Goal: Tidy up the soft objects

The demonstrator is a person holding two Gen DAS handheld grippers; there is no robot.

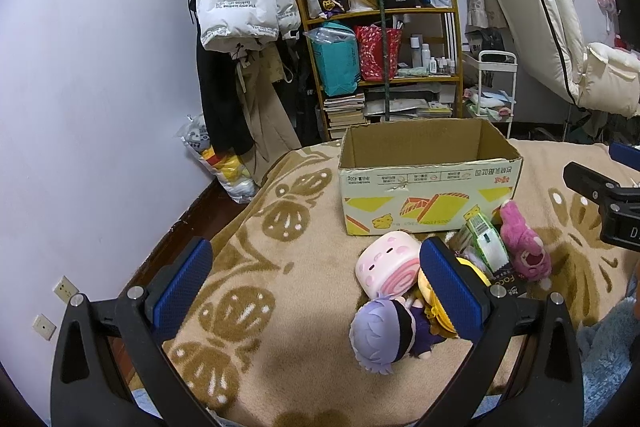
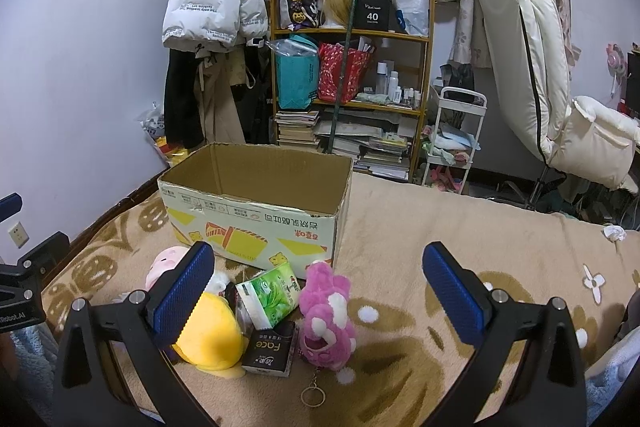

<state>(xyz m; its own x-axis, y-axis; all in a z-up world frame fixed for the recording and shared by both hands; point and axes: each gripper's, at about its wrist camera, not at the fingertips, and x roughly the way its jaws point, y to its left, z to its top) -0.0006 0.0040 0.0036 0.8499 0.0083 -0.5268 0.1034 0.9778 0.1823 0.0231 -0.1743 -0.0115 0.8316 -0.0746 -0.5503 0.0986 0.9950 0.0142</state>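
Risk: snagging the keyring (image 2: 312, 395) trailing from the pink plush (image 2: 326, 315); nudging tissue pack (image 2: 270, 297) or dark Face packet (image 2: 270, 351) into the grab, since both touch the toys.

Left gripper (image 1: 316, 291): spread wide, holding nothing; purple-haired doll (image 1: 380, 339) lower centre, between the pads, nearer the right pad.

Right gripper (image 2: 318, 297): spread wide, holding nothing; pink plush between pads, yellow plush (image 2: 212, 339) against the left pad.

Cardboard box (image 2: 256, 223): centre frame, just behind the pile, nothing visible inside.
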